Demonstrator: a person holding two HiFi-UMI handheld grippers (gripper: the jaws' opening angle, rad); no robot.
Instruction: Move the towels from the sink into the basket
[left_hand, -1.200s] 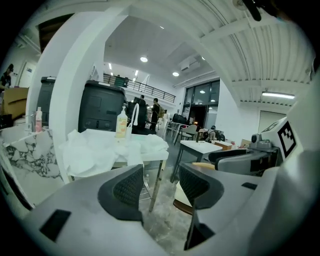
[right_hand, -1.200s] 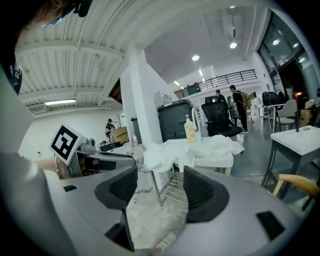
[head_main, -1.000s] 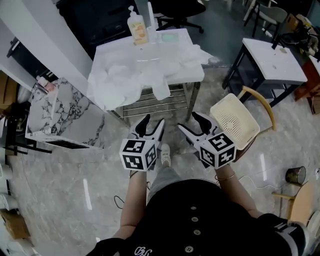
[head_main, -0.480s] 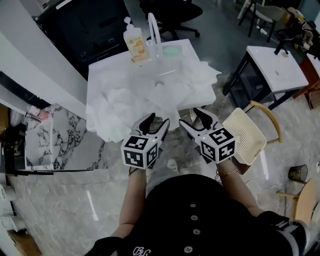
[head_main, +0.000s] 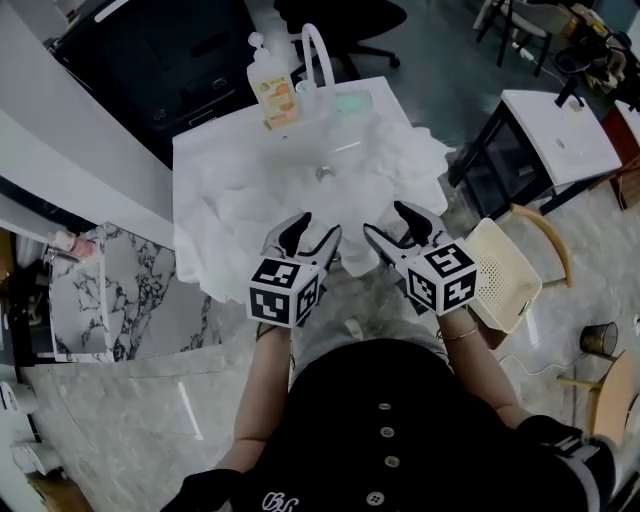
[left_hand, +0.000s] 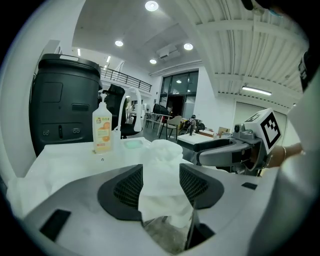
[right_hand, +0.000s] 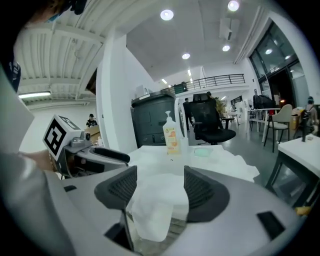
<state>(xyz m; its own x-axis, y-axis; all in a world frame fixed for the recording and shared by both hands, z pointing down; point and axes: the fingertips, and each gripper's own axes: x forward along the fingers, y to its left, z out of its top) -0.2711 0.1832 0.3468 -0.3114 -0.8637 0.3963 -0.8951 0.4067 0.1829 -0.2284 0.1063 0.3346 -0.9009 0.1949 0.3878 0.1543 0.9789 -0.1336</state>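
White towels (head_main: 250, 200) are heaped over the white sink (head_main: 195, 150) and hang down its front edge. My left gripper (head_main: 312, 232) and right gripper (head_main: 395, 222) are side by side just in front of that edge, both open and holding nothing. In the left gripper view, a hanging towel (left_hand: 160, 165) shows between the spread jaws of the left gripper (left_hand: 161, 184). The right gripper view shows another drooping towel fold (right_hand: 157, 205) beyond the right gripper (right_hand: 160, 187). The cream perforated basket (head_main: 505, 275) sits on a chair to my right.
A soap bottle (head_main: 273, 90) and a curved faucet (head_main: 320, 50) stand at the sink's back. A dark bin (head_main: 170, 70) is behind it, a marble-patterned panel (head_main: 100, 290) lies to the left, and a small white table (head_main: 565, 135) stands at the right.
I have stepped closer to the sink, and both open grippers have gone forward from over the floor to its front edge, where the towels hang.
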